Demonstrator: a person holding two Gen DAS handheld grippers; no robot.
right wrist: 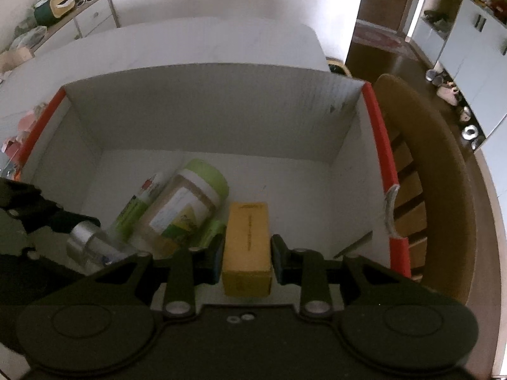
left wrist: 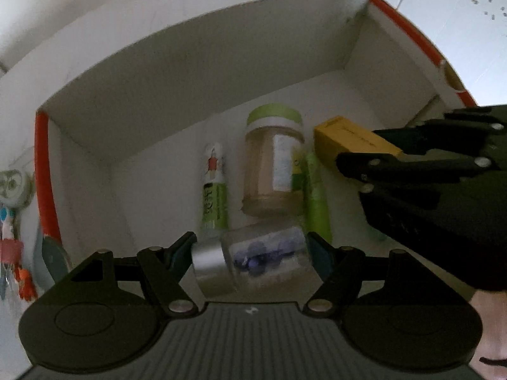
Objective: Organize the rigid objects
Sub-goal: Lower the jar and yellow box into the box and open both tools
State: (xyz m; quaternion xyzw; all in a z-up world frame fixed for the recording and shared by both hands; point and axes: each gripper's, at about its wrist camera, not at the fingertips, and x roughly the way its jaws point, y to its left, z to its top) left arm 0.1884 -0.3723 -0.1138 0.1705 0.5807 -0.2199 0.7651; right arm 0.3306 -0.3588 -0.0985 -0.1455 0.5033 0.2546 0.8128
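Note:
Both grippers are inside a white box with red edges (right wrist: 202, 101). My left gripper (left wrist: 252, 253) is shut on a clear jar with a silver cap (left wrist: 253, 259) holding purple bits, low over the box floor; the jar also shows in the right wrist view (right wrist: 92, 247). My right gripper (right wrist: 245, 256) has its pads against both sides of a yellow box (right wrist: 248, 243), also seen in the left wrist view (left wrist: 345, 142). A jar with a green lid (left wrist: 272, 167) lies on the box floor, with a green-and-white tube (left wrist: 214, 186) to its left and a green stick (left wrist: 315, 196) to its right.
A wooden chair (right wrist: 427, 190) stands right of the white box. A side cabinet with clutter (right wrist: 63, 9) is at the far left. Small colourful items (left wrist: 12, 221) lie outside the box's left wall. Bare box floor (right wrist: 310, 190) lies right of the yellow box.

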